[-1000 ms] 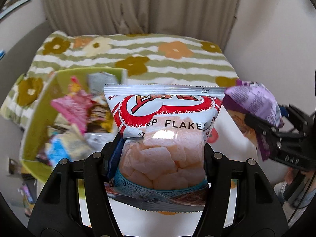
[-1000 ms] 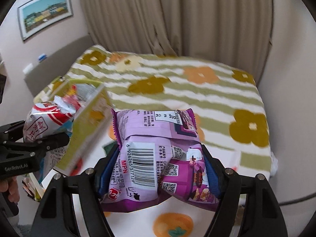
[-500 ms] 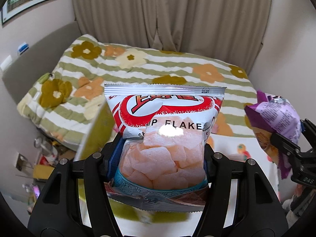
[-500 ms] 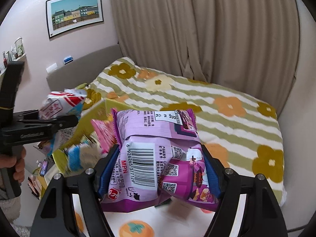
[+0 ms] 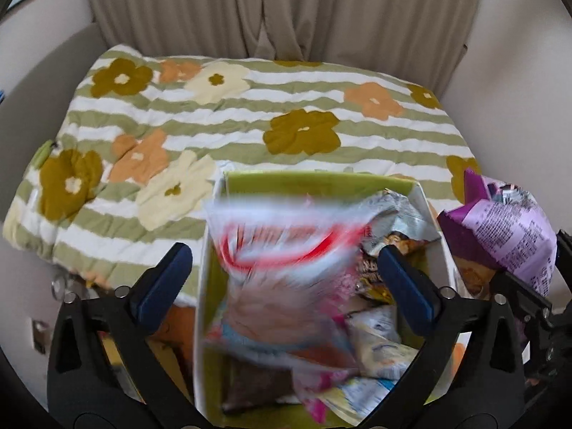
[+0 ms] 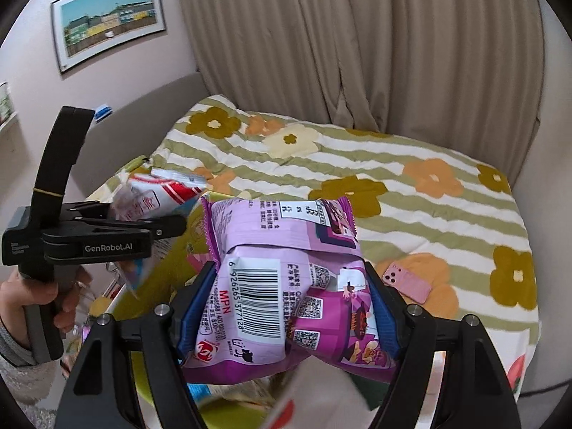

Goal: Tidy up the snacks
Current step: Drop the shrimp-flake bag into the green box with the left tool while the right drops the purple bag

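Left gripper (image 6: pixel 168 227) side reads "GenRobot.AI". Purple snack bag (image 6: pixel 286 286) shows "MPN" in red, plus barcode no. 6 926265 377128.

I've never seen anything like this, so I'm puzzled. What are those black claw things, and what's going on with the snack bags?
They are not robots. A person holds a hand-held gripper in each hand, each with a camera looking along its two fingers. One picture comes from the left hand-held gripper, which has just been opening: its red-and-white chip bag is blurred, no longer pinched, over the green box of snacks. The other comes from the right hand-held gripper, pinching a purple snack bag. Behind is a flowered blanket with a pink phone on it.
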### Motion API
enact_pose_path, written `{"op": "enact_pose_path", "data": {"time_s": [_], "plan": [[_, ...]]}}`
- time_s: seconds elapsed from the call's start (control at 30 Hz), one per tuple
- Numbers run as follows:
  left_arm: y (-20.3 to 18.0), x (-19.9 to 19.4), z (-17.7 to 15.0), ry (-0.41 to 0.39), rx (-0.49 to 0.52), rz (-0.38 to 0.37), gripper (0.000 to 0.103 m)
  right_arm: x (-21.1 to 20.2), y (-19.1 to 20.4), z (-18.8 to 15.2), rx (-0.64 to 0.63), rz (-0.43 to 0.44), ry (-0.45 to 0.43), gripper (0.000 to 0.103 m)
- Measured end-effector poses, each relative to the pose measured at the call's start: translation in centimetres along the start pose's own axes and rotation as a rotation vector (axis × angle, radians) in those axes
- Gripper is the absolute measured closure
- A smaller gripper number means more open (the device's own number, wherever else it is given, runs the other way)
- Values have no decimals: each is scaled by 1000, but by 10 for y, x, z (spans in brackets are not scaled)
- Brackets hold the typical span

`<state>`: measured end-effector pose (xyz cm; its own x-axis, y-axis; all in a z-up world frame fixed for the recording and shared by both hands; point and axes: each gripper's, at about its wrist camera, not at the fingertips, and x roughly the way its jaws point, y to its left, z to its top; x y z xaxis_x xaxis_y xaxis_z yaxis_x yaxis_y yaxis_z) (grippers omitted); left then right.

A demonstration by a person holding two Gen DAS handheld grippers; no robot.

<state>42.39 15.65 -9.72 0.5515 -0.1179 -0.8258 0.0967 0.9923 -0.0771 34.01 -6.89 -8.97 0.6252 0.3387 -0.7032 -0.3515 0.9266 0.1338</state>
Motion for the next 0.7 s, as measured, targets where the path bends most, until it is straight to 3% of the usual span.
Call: {"op": "enact_pose_path", "data": {"time_s": [0.17,0.33,0.6,0.7], "plan": [[17,10,-11,31,23,-80,0,15,8,-4,61,-50,35,30],[34,-6,-40,0,-6,-156,0,19,19,-7,89,-81,54,30],[48,-14,-60,0,4,-148,0,39,28,-6,142,-94,80,27],[52,-12,-62,8,0,-154,0,44,27,-10,173,-78,90,19]]}}
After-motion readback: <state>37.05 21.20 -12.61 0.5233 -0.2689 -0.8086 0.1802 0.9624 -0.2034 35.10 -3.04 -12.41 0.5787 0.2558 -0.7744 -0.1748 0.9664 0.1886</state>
